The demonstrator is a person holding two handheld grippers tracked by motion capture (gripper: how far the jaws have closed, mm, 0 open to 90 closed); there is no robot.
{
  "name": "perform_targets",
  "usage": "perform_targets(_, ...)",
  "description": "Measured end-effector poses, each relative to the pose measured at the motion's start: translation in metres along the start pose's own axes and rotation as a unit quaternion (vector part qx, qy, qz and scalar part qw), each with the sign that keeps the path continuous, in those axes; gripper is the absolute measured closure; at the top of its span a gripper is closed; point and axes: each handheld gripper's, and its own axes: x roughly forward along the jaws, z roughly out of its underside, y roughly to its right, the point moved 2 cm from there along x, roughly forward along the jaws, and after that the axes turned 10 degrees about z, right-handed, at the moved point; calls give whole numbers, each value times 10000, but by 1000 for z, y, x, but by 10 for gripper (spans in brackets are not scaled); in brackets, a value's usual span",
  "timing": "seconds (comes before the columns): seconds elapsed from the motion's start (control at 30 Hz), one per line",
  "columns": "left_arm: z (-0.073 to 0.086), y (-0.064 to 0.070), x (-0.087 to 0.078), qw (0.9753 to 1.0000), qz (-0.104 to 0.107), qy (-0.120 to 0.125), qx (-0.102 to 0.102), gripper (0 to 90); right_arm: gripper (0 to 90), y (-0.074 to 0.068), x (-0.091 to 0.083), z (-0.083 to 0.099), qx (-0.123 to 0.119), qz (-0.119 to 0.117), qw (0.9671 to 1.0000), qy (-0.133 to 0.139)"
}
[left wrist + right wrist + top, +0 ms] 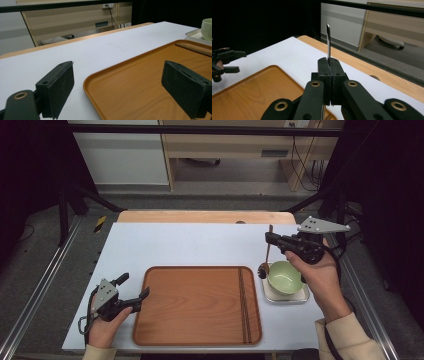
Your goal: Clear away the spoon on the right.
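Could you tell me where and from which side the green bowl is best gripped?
Probably the green bowl is best taken by its rim, from above on its left: it sits upright and open in the white dish. The right gripper is shut on the spoon, and the left gripper is open.

Chopsticks [244,305] lie on the tray [190,305], bowl [285,277] just right.

One wooden tray [195,305] lies on one white table [175,242]. One pair of dark chopsticks [244,305], two sticks, rests in the tray. One green bowl [285,277] sits on one small white square plate [287,296]. One brown spoon [268,251] stands beside the bowl. Two grippers are in use: the left gripper [134,287] and the right gripper [268,239].
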Motion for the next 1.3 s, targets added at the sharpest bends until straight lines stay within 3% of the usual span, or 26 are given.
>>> perform_targets(0.33,-2,2,0,10000,46,11,44,121,898,-20,12,0,26,-269,9996,-61)
perform_targets(0.43,-3,1,0,10000,35,27,51,121,898,-31,19,5,10,-400,9991,-150)
perform_targets(0.5,-3,1,-1,10000,32,25,48,121,898,-46,27,13,-81,-554,9980,-284)
perform_targets(0.53,-2,1,-1,10000,34,24,44,121,898,-46,27,13,-81,-554,9980,-284)
perform_targets(0.63,-3,0,-2,10000,22,43,33,121,897,-68,37,24,-135,-822,9955,-453)
perform_targets(0.93,-4,-2,-5,10000,-13,85,15,121,897,-104,52,51,-126,-1310,9878,-835)
perform_targets(1.3,-4,-1,-4,10000,11,80,22,121,897,-115,59,75,55,-1500,9824,-1111)
